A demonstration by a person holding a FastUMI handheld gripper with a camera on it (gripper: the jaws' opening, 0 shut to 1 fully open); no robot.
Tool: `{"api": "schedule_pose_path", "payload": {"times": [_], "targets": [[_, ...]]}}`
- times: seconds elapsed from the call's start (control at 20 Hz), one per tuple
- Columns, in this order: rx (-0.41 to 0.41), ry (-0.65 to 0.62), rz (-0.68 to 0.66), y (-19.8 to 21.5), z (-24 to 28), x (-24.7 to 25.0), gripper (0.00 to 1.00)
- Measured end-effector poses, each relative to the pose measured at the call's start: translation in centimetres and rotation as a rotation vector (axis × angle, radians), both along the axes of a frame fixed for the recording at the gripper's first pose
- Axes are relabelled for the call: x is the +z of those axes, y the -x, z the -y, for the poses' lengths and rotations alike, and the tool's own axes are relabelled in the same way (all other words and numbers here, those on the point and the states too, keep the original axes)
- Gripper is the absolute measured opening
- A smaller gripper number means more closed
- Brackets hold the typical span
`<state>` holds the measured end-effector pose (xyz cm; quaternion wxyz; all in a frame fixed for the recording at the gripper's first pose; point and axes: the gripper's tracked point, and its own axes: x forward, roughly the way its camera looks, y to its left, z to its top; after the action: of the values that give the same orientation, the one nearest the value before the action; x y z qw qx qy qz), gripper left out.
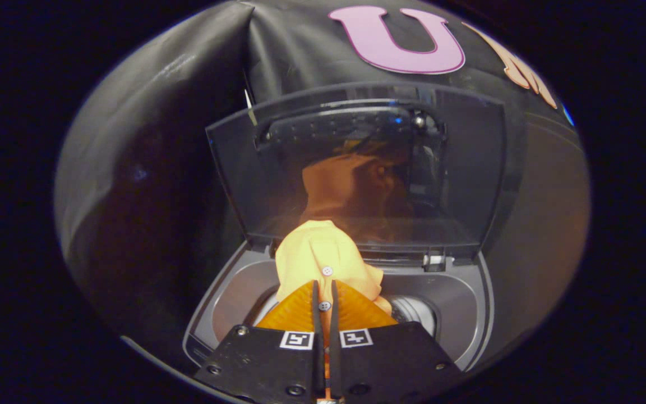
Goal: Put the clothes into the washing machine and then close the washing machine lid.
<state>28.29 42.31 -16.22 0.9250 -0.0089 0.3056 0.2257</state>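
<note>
A yellow-orange garment (323,261) with small white buttons hangs bunched up between my fingers. My gripper (326,292) is shut on it, the two fingers pressed close with cloth between them. It hovers over the round drum opening (413,311) of a grey top-loading washing machine (469,303). The machine's dark see-through lid (356,168) stands upright beyond the garment and mirrors the cloth.
The booth's black cloth wall hangs right behind and beside the machine. The lid's hinge (434,261) sits at the back rim. The grey top rim (233,292) rings the drum on both sides of my fingers.
</note>
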Motion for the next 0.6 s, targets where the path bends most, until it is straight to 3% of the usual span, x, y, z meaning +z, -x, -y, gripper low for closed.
{"api": "schedule_pose_path", "payload": {"times": [0.6], "targets": [[-0.047,0.079,-0.121,1.1,0.9,-4.9,0.06]]}}
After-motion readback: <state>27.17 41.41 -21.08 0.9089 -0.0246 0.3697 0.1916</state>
